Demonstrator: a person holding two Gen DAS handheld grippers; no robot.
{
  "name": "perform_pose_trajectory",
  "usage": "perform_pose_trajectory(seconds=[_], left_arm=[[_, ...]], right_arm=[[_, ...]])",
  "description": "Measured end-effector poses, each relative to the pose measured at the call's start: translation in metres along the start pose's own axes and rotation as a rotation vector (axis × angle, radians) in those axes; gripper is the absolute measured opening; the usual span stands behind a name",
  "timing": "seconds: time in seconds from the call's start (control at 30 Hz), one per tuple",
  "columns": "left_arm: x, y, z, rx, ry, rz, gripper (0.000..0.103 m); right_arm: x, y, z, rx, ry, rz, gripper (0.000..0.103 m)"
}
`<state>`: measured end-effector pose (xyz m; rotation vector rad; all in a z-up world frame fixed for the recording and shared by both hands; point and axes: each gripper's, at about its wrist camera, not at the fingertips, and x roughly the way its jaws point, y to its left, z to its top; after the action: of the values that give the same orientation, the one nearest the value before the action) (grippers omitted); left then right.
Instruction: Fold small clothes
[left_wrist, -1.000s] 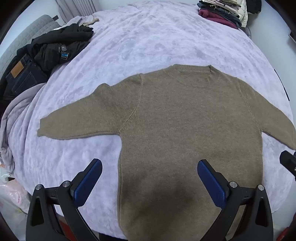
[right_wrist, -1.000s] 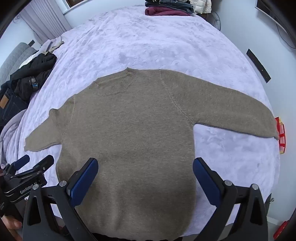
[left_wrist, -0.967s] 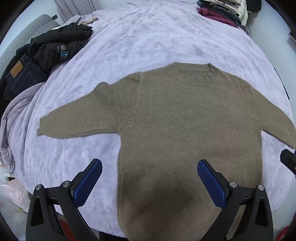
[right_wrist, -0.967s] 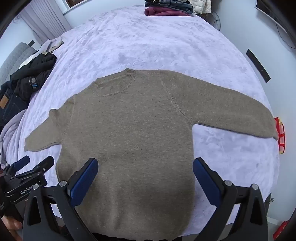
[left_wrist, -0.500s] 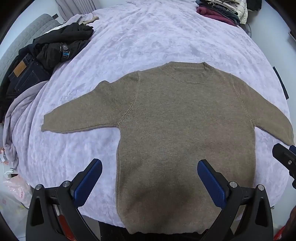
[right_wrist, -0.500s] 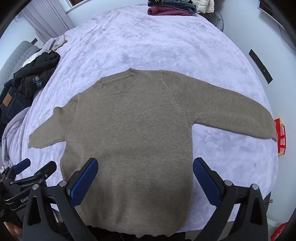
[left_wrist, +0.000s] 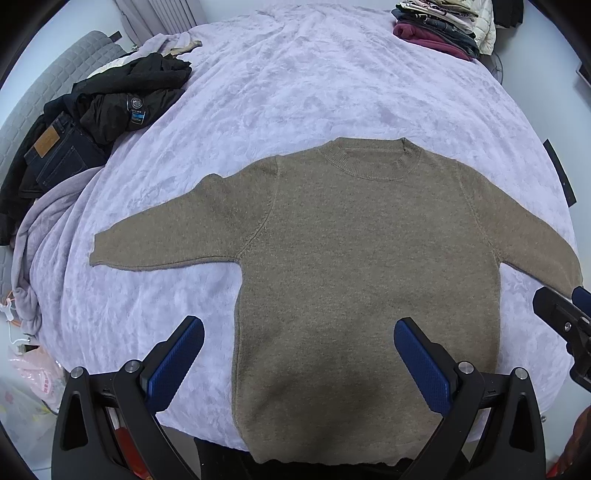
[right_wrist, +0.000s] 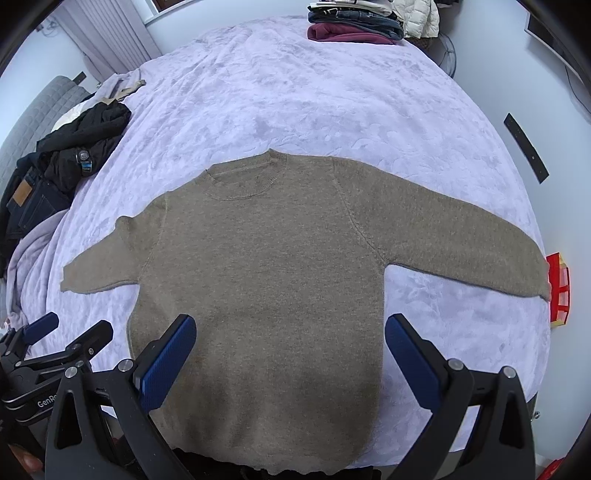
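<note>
Both your grippers, left (left_wrist: 299, 354) and right (right_wrist: 290, 350), hang spread wide and empty at the frame's bottom. Your sweater (left_wrist: 365, 266) lies flat mid-frame on the bed (left_wrist: 295, 81), sleeves out.

Wide bed (left_wrist: 295, 85) under a crushed lilac spread (right_wrist: 314, 96), filling most of both views. Pale walls (right_wrist: 491, 55) behind, grey pleated curtain (right_wrist: 107, 40) at far left. Quilted grey headboard (left_wrist: 55, 96) along the left edge. Cool, even daylight, soft shadows only near the front edge.
</note>
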<state>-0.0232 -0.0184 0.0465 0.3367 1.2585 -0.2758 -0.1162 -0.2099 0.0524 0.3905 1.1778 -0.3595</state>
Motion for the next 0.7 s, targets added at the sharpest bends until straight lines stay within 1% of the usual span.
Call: perform_pose_trajectory(seconds=[0.7], left_arm=[[0.0002, -0.0004, 0.0006, -0.004, 0.01, 0.0, 0.103]], right_arm=[[0.0006, -0.0055, 0.0024, -0.008, 0.009, 0.003, 0.102]])
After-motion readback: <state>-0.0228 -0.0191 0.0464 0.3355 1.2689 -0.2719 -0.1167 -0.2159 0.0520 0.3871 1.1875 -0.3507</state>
